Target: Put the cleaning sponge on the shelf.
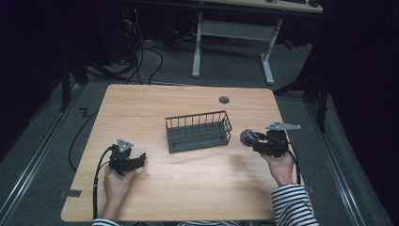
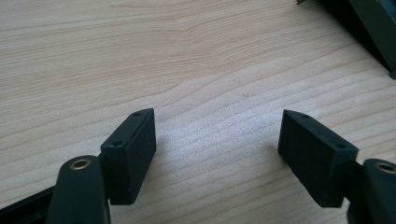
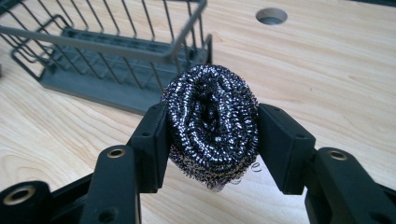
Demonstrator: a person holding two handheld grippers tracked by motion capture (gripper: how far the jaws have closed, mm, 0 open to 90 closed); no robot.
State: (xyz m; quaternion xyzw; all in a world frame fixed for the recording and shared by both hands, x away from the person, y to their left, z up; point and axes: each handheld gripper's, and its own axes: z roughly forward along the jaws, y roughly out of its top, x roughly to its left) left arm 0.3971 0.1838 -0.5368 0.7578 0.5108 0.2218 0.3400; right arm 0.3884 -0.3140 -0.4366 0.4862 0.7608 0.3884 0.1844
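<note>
The right gripper [image 3: 212,135] has its black fingers [image 3: 149,144] clamped on a round, dark, glinting steel-wool scouring pad [image 3: 212,126], squeezing it from both sides so it bulges above and below them. In the high view the pad [image 1: 248,137] is held just off the right end of the dark grey wire basket [image 1: 198,132], which stands in the middle of the pale wooden worktop [image 1: 188,183].

The likely step is carrying the pad into the basket. To do it well, lift enough that the pad's hanging lower edge clears the basket's top wire, bring it over the open inside rather than the rim, then lower before letting go, since loose strands could snag the wires.

The left gripper [image 1: 126,159] rests low over bare worktop, fingers [image 2: 133,154] wide apart and holding nothing.
</note>
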